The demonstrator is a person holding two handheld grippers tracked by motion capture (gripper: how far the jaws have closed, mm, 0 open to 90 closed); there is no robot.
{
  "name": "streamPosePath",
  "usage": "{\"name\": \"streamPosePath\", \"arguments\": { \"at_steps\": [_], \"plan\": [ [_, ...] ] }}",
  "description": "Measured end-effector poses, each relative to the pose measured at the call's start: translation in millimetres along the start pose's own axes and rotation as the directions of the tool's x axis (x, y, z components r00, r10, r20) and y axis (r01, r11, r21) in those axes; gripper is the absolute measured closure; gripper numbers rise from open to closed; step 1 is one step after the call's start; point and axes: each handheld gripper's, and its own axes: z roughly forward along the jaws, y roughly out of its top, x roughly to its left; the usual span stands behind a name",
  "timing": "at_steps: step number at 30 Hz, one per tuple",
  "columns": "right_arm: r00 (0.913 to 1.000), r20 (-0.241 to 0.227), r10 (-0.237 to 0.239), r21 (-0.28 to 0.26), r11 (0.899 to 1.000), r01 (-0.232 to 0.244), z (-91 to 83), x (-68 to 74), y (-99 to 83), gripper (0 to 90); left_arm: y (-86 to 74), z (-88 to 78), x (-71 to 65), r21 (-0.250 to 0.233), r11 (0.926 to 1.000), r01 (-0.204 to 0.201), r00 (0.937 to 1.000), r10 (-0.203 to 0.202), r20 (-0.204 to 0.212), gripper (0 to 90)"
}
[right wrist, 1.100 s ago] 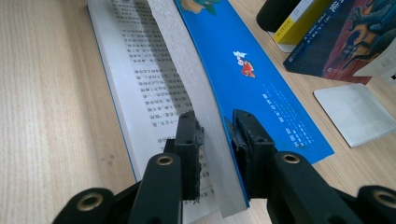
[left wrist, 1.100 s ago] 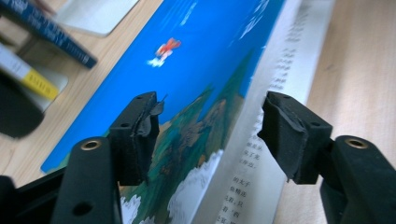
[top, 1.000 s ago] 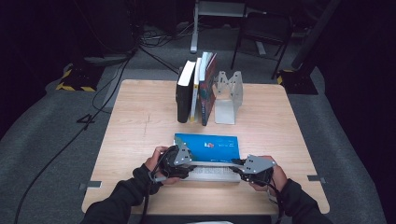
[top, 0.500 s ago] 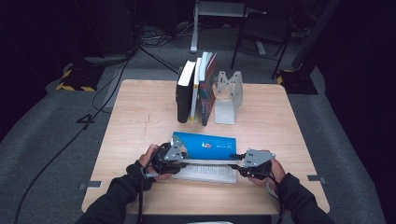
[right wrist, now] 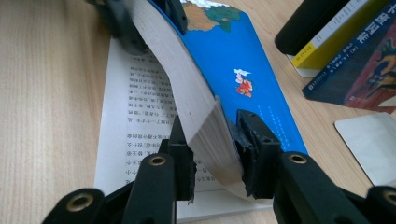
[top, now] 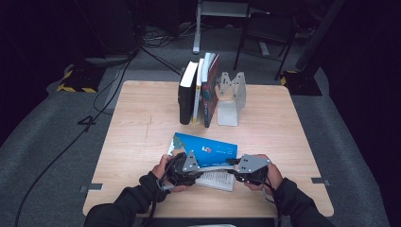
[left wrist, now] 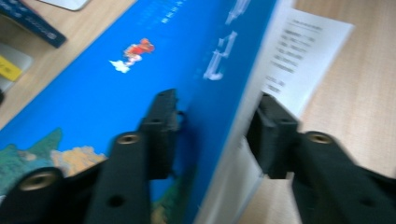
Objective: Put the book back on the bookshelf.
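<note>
A blue-covered book (top: 208, 147) lies open near the table's front edge, its cover and a thick block of pages (right wrist: 182, 79) raised off one printed page (right wrist: 135, 107) that rests flat. My left gripper (top: 196, 170) clamps the raised block at its left end. Its jaws (left wrist: 215, 126) have just been closing, with the blue cover (left wrist: 140, 70) against one pad and the page side against the other. My right gripper (top: 236, 171) holds the block's right end, and its pads (right wrist: 212, 154) pinch the curved page edge.
Three upright books (top: 196, 92) lean against a metal bookend (top: 231, 97) at the back middle of the wooden table (top: 142, 118). A dark-spined book (right wrist: 345, 70) and the bookend's base plate (right wrist: 369, 140) lie close to the right of the blue book.
My left hand slid left along the book, then came back right. The right hand has barely moved. The book's raised block stays between both grippers.
</note>
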Motion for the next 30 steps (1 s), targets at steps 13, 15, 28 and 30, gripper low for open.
{"name": "streamPosePath", "arguments": {
  "at_steps": [13, 15, 28, 30],
  "plan": [
    [0.9965, -0.070, 0.045, -0.059, 0.997, -0.050, 13.7, -22.1, -12.4, 65.8, -9.2, -7.5, 21.2, -0.049, 0.9977, 0.046, 0.9973, -0.043, 0.060, 62.9],
    [0.9962, -0.066, 0.056, -0.061, 0.996, -0.060, 13.1, -21.8, -12.4, 66.1, -8.2, -6.4, 21.2, -0.042, 0.9977, 0.052, 0.9974, -0.050, 0.053, 55.4],
    [0.9965, -0.001, 0.084, -0.057, 0.995, -0.084, 3.5, -22.9, 2.8, 66.2, 17.9, 3.5, 2.0, -0.016, 0.9998, 0.008, 0.9964, -0.009, -0.084, 66.9],
    [0.9965, 0.004, 0.084, -0.059, 0.995, -0.083, 2.8, -23.5, 3.2, 66.0, 18.2, 3.4, 1.2, -0.028, 0.9996, -0.005, 0.9959, 0.003, -0.090, 69.1]
  ]
}}
